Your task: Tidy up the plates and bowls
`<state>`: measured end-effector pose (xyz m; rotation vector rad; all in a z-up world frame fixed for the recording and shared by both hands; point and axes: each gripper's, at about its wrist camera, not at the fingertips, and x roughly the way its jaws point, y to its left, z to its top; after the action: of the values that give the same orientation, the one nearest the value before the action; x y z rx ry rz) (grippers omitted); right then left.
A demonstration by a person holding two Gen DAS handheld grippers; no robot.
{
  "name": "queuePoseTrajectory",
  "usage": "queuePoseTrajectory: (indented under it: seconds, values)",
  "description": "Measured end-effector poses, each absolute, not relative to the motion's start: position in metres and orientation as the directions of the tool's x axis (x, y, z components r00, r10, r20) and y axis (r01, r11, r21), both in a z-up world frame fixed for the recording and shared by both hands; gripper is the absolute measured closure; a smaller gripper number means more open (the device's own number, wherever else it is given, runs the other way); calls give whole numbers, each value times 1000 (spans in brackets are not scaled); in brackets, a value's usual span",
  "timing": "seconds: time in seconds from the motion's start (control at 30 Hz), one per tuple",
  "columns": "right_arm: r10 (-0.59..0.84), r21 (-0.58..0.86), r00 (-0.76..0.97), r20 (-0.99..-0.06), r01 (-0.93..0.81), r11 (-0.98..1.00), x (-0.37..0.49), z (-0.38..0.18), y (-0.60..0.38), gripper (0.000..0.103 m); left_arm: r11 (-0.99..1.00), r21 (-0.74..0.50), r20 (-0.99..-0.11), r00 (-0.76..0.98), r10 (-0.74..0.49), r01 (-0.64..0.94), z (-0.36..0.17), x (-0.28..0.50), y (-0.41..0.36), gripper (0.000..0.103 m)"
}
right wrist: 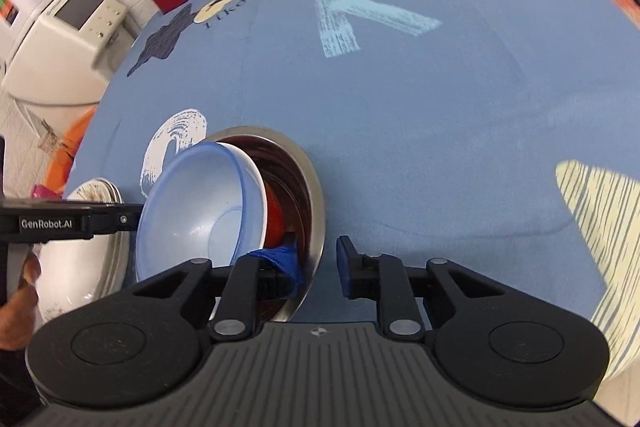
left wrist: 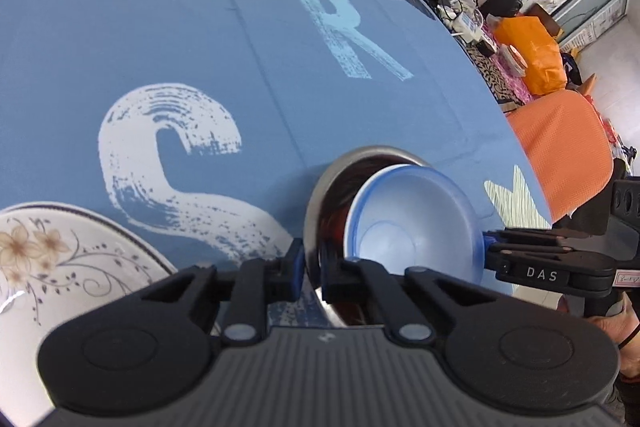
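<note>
Blue bowl [right wrist: 200,203] sits tilted inside the steel bowl [right wrist: 308,187], nesting to save space. Left hand-held gripper [left wrist: 310,277] pinches the steel rim to steady it; right hand-held gripper [right wrist: 320,267] is part open around that rim, near the tabletop's [right wrist: 440,127] front edge.

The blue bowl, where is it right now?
The blue bowl sits tilted inside the steel bowl, beside the flowered plate on the blue tablecloth.

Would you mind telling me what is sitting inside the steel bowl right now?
A blue plastic bowl leans tilted inside the steel bowl, with something red showing behind it. What the red thing is, and the steel bowl's bottom, stay covered.
</note>
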<state>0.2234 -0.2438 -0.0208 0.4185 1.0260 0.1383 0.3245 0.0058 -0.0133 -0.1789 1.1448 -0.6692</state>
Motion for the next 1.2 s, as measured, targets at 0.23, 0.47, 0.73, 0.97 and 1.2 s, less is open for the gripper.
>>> queuePoseTrajectory:
  seconds: [0.23,0.47,0.73,0.97,1.2]
  values:
    - [312,416,505,-805,106,903,224,-16,-239,101,807,-485,-786,236,-571,336,-14,327,6,103]
    - [328,437,519,-790,100,894,233,-10,-252,101,801,-518,-788,197,-584,300,-14,343,-1,103]
    - [359,470,497,-790,116,875,236,-27,-260,97,815,-464,-799,234,-554,346,-16,340,-9,103]
    - [366,504,537,-760,132,853,228,-30,-264,97,805,-511,-774,244,-584,301,-21,340,-1,103]
    - [401,543,477,-783,209,813,227,-26,-269,99,782,-593,-759,189,-623,194,-23,346,5,103]
